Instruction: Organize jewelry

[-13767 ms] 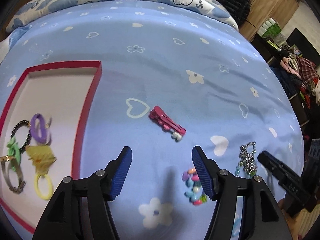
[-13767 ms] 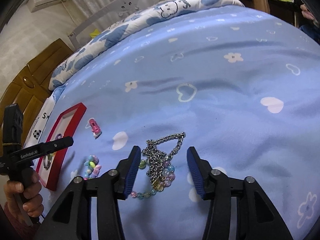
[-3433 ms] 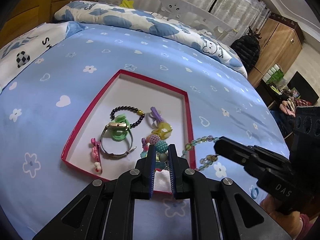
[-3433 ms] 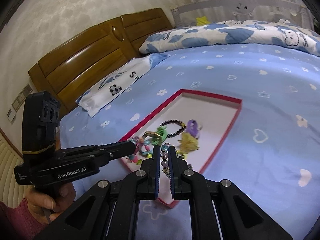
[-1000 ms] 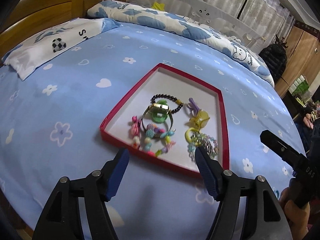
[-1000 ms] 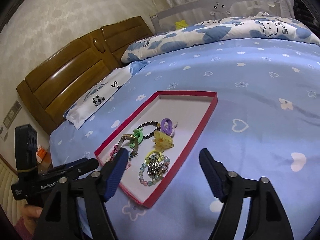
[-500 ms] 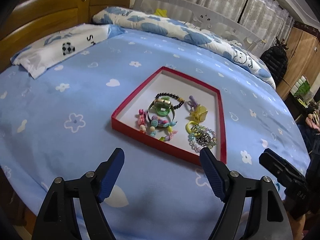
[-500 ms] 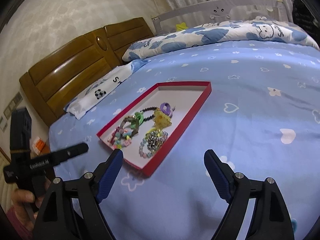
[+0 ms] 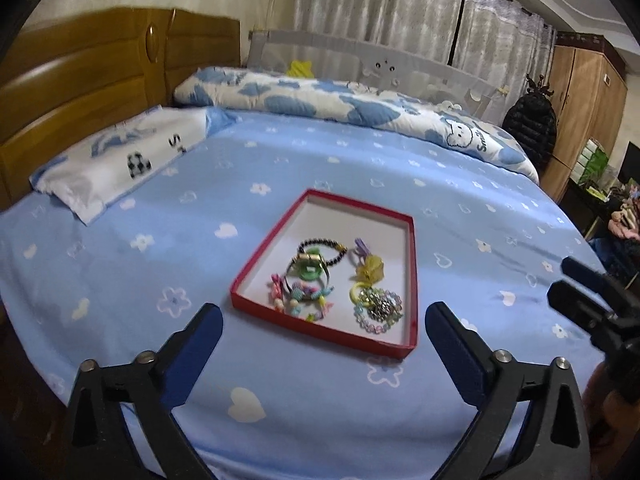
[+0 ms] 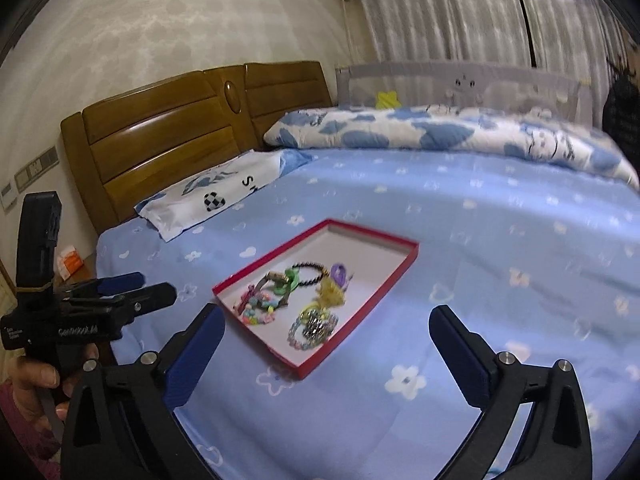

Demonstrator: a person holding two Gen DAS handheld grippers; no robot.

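Both your grippers, left gripper (image 9: 323,330) and right gripper (image 10: 327,332), are opening wide with nothing between them, above the bed (image 9: 360,168); all jewelry lies inside the red tray (image 9: 411,264).

jewelry (image 9: 340,284) in tray (image 9: 320,330) on bed (image 9: 360,168), pillow (image 9: 120,160) behind-left

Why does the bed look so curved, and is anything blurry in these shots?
Both wrist views use fisheye lenses, so the bed bulges and the corners go black. Left view: the red tray is fairly sharp. Right view: the tray's rim and sheet prints are smeared by motion; lighting is dim and even.
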